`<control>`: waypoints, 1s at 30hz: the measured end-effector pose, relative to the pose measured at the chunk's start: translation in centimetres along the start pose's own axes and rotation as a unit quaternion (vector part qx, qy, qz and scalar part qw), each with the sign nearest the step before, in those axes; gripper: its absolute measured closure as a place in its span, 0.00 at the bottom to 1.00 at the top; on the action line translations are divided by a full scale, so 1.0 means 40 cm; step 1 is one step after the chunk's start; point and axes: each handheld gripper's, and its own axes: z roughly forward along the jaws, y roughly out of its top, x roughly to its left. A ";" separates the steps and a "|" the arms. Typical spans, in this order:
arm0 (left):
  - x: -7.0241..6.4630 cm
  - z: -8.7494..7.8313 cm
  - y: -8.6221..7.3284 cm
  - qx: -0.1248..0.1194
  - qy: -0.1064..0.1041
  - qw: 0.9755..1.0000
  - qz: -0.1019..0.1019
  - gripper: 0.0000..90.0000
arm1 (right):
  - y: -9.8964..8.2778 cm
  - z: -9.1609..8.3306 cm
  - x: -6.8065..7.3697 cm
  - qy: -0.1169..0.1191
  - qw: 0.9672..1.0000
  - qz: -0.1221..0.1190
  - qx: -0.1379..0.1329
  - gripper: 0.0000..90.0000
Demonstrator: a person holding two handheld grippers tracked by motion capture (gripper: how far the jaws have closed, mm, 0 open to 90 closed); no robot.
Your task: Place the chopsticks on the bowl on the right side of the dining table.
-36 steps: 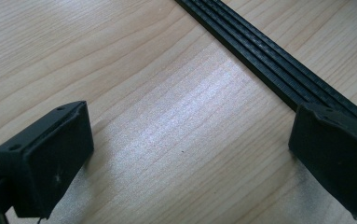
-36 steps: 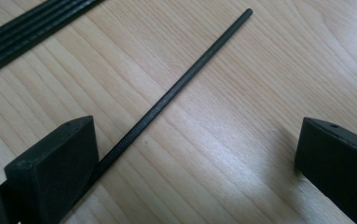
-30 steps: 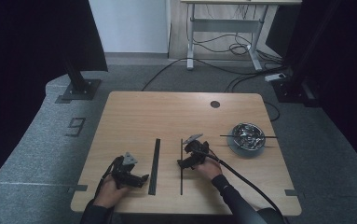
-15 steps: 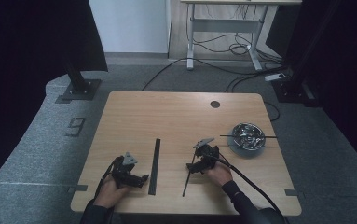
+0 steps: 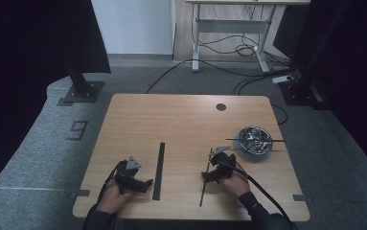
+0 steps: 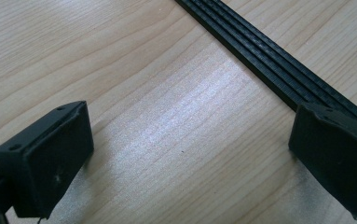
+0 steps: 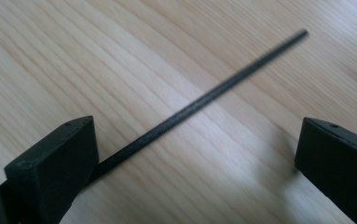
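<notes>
Moved since earlier: right gripper [image 5: 210, 176] has shifted rightward across the table, away from the flat black strip [image 5: 159, 170], and the thin black rod [image 5: 204, 180] has gone with it; a second ago the rod lay close beside the strip, and it now lies well apart from it. Left gripper [image 5: 143, 184] has stayed where it was.
Right gripper, near edge: held in the person's right hand [image 5: 235, 182], low over the wooden table [image 5: 171, 120], its cable trailing off the front right.
Right jaws: wide apart, gripping nothing. In the right gripper view the rod [image 7: 204, 101] lies flat on the wood and runs from beside the left jaw diagonally up and away; whether that jaw touches it I cannot tell.
Rod: on the table at the front right, slightly tilted from the strip's line, passing under the right gripper.
Left gripper, near edge: held in the person's left hand [image 5: 109, 197], just left of the strip.
Left jaws: wide apart, empty; in the left gripper view bare wood lies between them, and the ribbed strip [image 6: 269, 60] runs behind the right jaw.
Strip: lies flat, lengthwise front to back, between the two grippers.
Farther right: metal bowl [image 5: 254, 140] with another thin rod [image 5: 267, 140] across its rim, near the right gripper.
Far edge: round dark hole [image 5: 221, 107] in the tabletop.
</notes>
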 end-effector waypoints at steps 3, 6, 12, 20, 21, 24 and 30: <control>0.000 0.000 0.000 0.000 0.000 1.000 0.000 0.00 | -0.015 -0.014 -0.001 -0.006 1.000 -0.006 0.004 0.00; 0.000 0.000 0.000 0.000 0.000 1.000 0.000 0.00 | -0.036 -0.030 -0.004 -0.006 1.000 -0.007 0.007 0.00; 0.000 0.000 0.000 0.000 0.000 1.000 0.000 0.00 | -0.058 -0.051 -0.021 -0.014 1.000 -0.009 0.017 0.00; 0.000 0.000 0.000 0.000 0.000 1.000 0.000 0.00 | -0.091 -0.072 -0.082 -0.020 0.999 0.010 0.025 0.00; 0.000 0.000 0.000 0.000 0.000 1.000 0.000 0.00 | -0.096 -0.075 -0.091 -0.021 0.999 0.015 0.024 0.00; 0.000 0.000 0.000 -0.001 0.000 1.000 0.000 0.00 | -0.109 -0.083 -0.119 -0.028 0.999 0.027 0.025 0.00; 0.000 0.000 0.000 0.000 0.000 1.000 0.000 0.00 | -0.130 -0.107 -0.167 -0.053 0.998 0.036 0.028 0.04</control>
